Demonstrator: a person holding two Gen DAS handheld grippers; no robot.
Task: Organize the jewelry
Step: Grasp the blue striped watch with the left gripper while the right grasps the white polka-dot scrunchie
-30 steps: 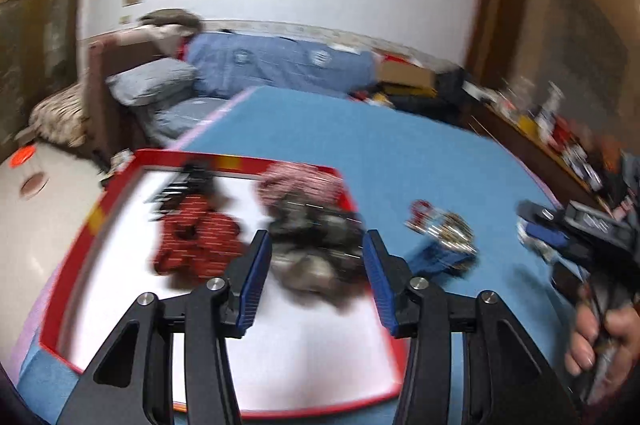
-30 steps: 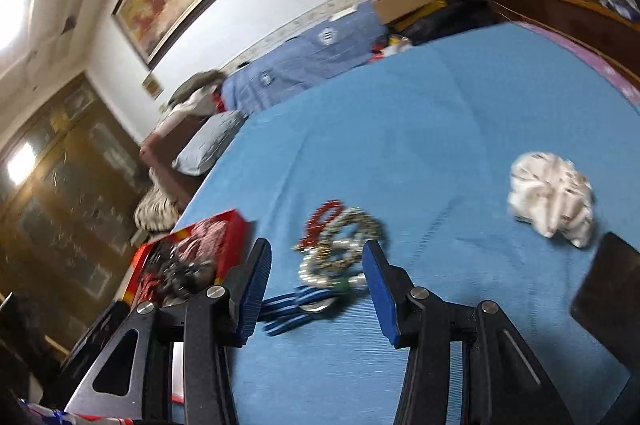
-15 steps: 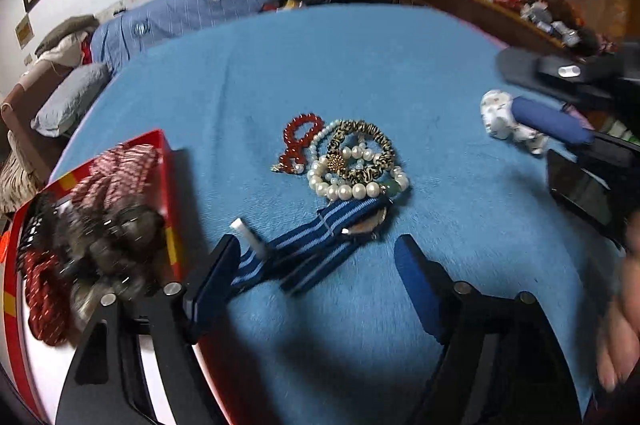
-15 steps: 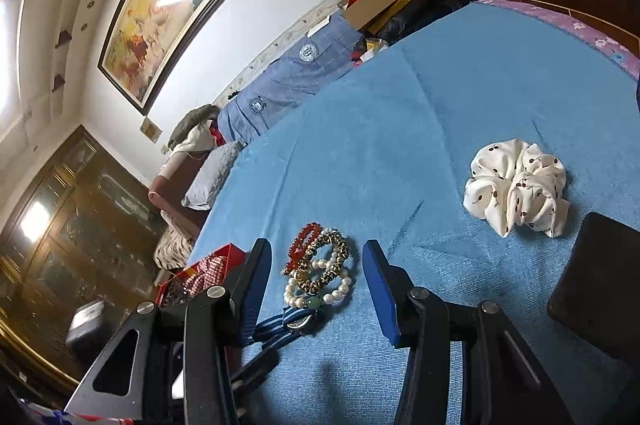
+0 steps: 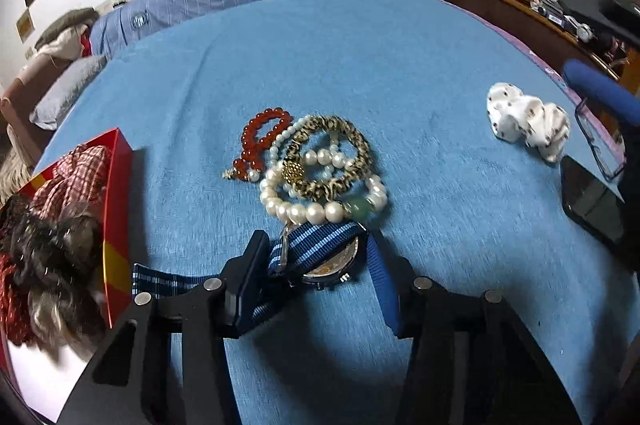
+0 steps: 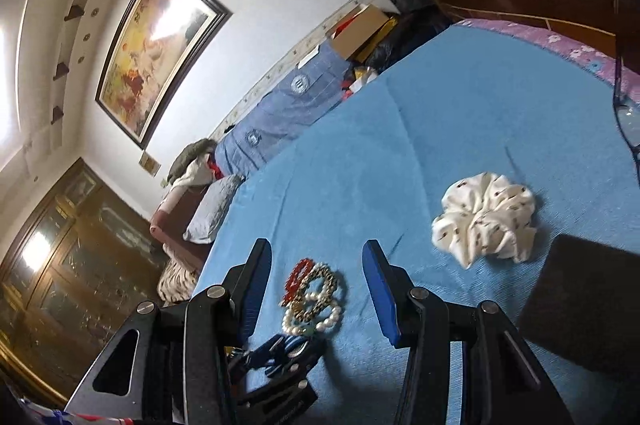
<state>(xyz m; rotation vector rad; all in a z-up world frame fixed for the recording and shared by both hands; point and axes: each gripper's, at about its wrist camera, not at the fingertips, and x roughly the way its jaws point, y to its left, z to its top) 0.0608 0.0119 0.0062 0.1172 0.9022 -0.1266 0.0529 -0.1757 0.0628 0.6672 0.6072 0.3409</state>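
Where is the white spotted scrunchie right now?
The white spotted scrunchie lies alone on the blue cloth, far right in the left wrist view, right of the bracelet pile and beside the phone.

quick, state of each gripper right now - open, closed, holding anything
Left gripper: open, fingers straddling the striped-strap watch, not clamped on it.
Right gripper: open, holding nothing, above the blue cloth.
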